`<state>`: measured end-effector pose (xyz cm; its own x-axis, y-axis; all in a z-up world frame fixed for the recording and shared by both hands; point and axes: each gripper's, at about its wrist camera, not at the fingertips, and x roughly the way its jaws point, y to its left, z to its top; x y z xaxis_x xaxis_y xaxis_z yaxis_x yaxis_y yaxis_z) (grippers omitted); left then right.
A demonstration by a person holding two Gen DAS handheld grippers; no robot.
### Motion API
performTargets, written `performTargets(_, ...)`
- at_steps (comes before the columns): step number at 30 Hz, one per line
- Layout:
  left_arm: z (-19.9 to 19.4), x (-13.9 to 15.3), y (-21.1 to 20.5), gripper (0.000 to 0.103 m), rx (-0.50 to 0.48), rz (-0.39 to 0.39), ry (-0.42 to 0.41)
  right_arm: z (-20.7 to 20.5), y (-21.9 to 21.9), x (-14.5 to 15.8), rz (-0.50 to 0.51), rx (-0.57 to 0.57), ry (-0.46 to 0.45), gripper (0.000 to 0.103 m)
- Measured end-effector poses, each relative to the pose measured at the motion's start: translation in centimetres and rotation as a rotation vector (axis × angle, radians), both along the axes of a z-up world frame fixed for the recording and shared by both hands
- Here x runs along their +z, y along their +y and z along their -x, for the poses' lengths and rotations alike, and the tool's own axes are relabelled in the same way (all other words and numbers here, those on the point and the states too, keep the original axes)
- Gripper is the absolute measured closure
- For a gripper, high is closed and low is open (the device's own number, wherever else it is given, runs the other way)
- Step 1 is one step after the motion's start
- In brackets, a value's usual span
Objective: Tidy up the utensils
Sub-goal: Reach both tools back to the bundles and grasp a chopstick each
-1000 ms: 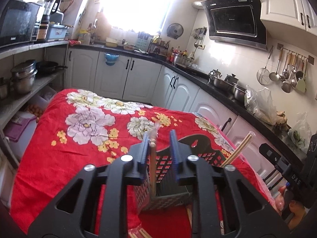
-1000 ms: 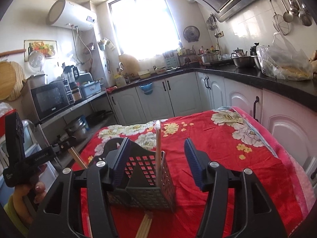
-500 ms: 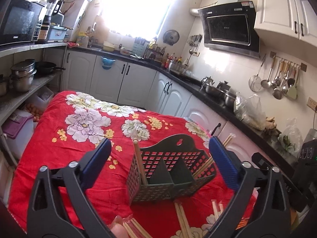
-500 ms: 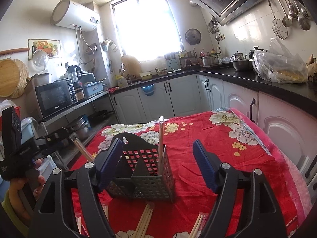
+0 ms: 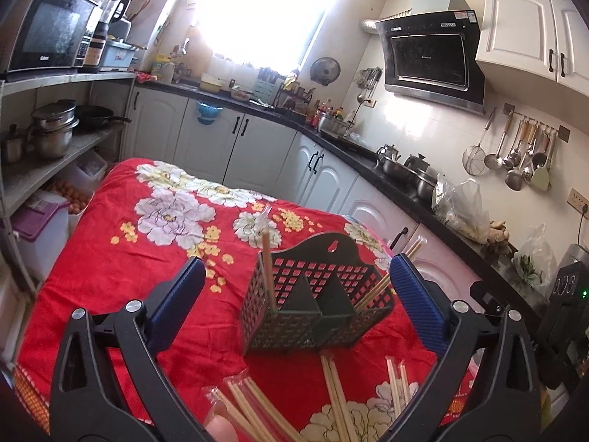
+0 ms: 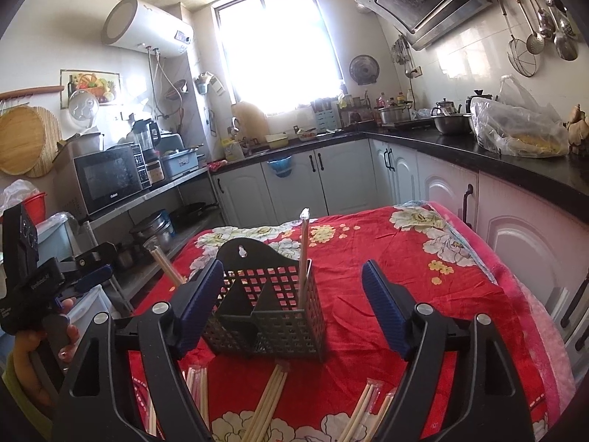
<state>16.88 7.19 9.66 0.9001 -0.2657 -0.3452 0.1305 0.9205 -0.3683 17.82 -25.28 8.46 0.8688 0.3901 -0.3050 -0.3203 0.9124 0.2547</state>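
- The left gripper (image 5: 294, 294) has its two blue-padded jaws spread wide, grasping nothing; the right gripper (image 6: 292, 294) is likewise released, its jaws wide apart and empty.
- Nearest the cameras, loose wrapped chopsticks (image 5: 338, 401) lie flat on the red floral cloth (image 5: 121, 258) in three clusters in the left wrist view; the sticks in each overlap too much to count.
- The right wrist view also shows three such clusters (image 6: 270, 401) in front of the basket.
- Just behind them stands one dark perforated utensil basket (image 5: 316, 305), upright on the cloth, with inner dividers.
- One wrapped pair of chopsticks (image 5: 267, 258) stands nearly upright in the basket's left end compartment.
- A second pair (image 5: 397, 269) leans outward from the right end compartment.
- Well beyond the table, one range hood (image 5: 430, 62) hangs on the wall, and one microwave (image 5: 48, 37) sits on the left shelf.
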Motion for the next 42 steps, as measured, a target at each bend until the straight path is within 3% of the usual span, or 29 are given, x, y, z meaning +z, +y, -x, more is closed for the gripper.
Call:
performTargets(25,1.7,-5.0,1.3,0.011,0.012,0.005,0.132,1.3,2.6,-3.6,0.058,0.077,0.105,0.028)
performTargets(42,1.7,-9.6,1.3,0.011,-0.004,-0.018,0.284,0.3,4.7,-7.7,0.123,0.112,0.268,0.028)
